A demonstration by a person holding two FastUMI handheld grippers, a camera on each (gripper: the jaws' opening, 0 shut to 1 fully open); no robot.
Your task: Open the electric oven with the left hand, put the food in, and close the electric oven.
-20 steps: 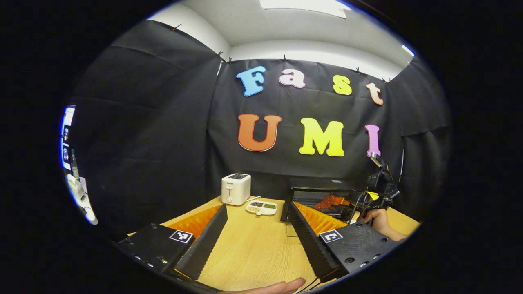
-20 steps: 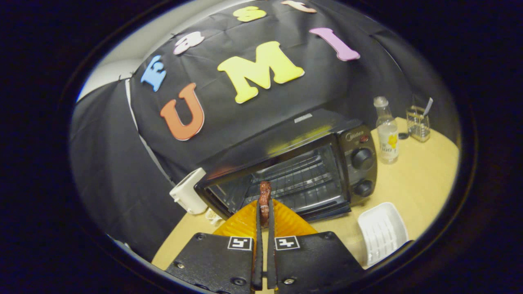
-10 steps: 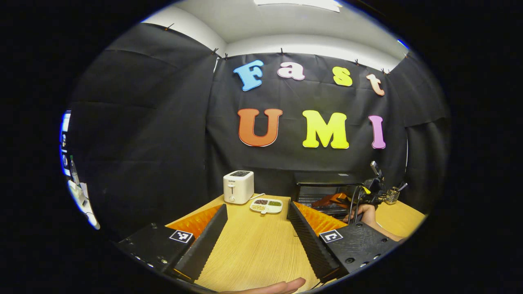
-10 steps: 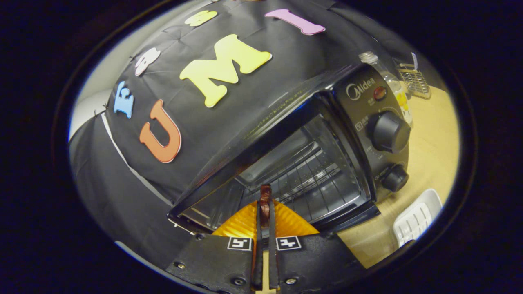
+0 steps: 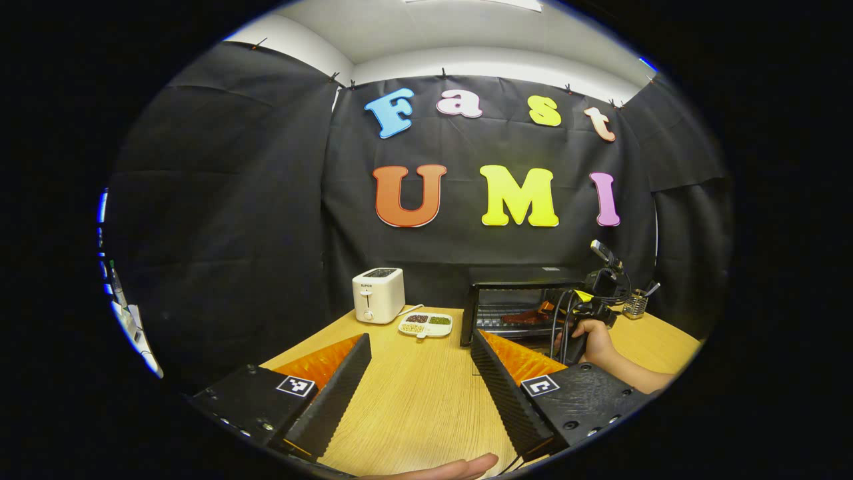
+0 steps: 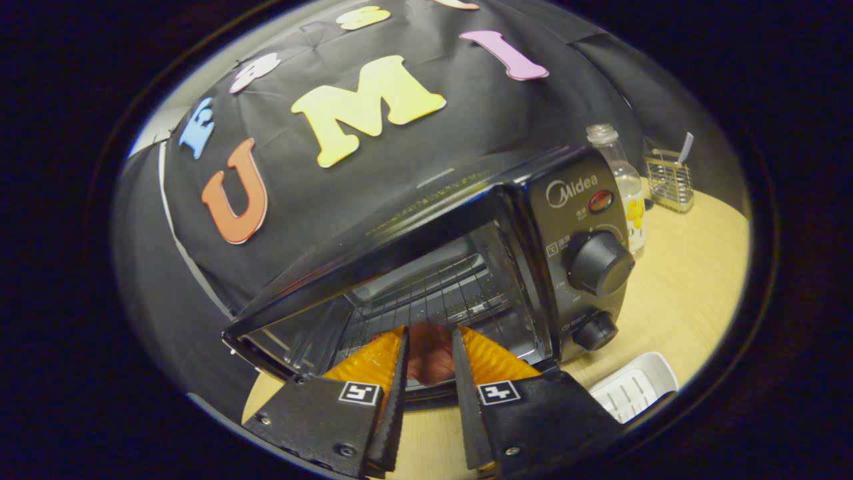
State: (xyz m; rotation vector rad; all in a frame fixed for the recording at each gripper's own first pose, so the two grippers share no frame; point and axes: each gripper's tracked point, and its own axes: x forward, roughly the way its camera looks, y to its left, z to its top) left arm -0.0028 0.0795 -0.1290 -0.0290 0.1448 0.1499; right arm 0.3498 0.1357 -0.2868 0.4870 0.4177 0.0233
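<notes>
The black electric oven [image 6: 586,220] stands with its door down and its wire rack [image 6: 433,300] exposed. My right gripper [image 6: 428,331] reaches into the oven mouth, open. A reddish-brown piece of food [image 6: 430,360] lies flat in the gap between the parted fingers, low at the front of the rack. In the left gripper view the oven [image 5: 516,300] sits at the back right of the table, with the right gripper and the hand [image 5: 590,333] holding it at its mouth. My left gripper [image 5: 420,339] hovers over the wooden table [image 5: 413,407], open and holding nothing.
A white toaster [image 5: 378,295] and a divided snack dish [image 5: 426,325] sit left of the oven. Right of the oven stand a clear bottle [image 6: 626,180] and a wire holder [image 6: 670,183]. A white ridged tray [image 6: 633,393] lies in front. A hand [image 5: 440,469] shows at the bottom edge.
The right gripper carried the food up to the oven mouth and then opened; the food now lies flat between its fingers. The left gripper stayed open and drew back slightly.
</notes>
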